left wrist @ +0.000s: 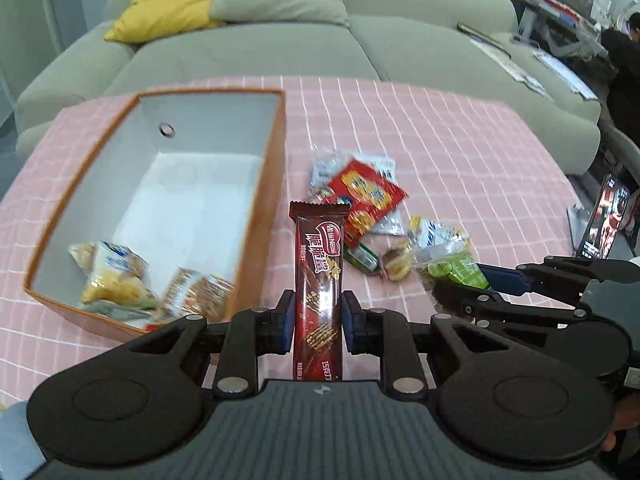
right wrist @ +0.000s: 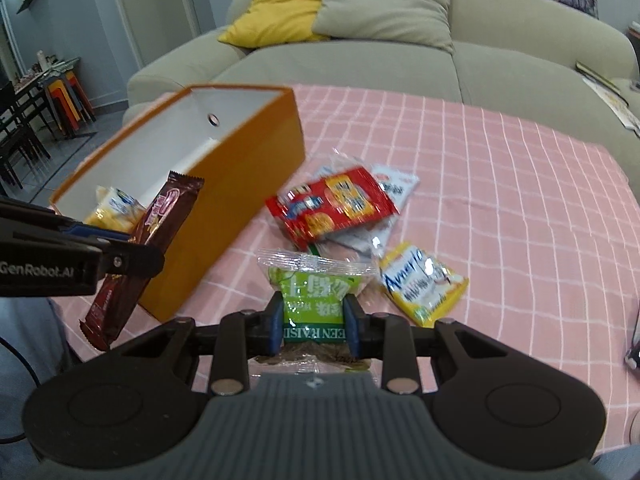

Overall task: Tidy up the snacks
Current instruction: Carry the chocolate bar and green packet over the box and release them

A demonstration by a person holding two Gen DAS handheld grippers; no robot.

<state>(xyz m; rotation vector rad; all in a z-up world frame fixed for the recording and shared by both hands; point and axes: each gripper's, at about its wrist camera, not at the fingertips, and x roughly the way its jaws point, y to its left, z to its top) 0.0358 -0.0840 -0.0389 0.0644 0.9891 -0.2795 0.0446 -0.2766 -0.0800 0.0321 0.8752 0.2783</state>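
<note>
Box [left wrist: 276,184] is the landmark here, orange outside, white inside, sitting on the pink checked cloth [left wrist: 460,152] with a couple of yellow snack bags [left wrist: 112,276] already in its near end. Left gripper [left wrist: 318,316] is clamped on a brown wafer bar [left wrist: 318,276], held upright just right of the box's near corner, and right gripper [right wrist: 312,320] is clamped on a green raisin pack [right wrist: 312,296] a bit further right. Loose pile lies right of the box: red cracker pack [right wrist: 340,208] and yellow bag [right wrist: 424,280].
</note>
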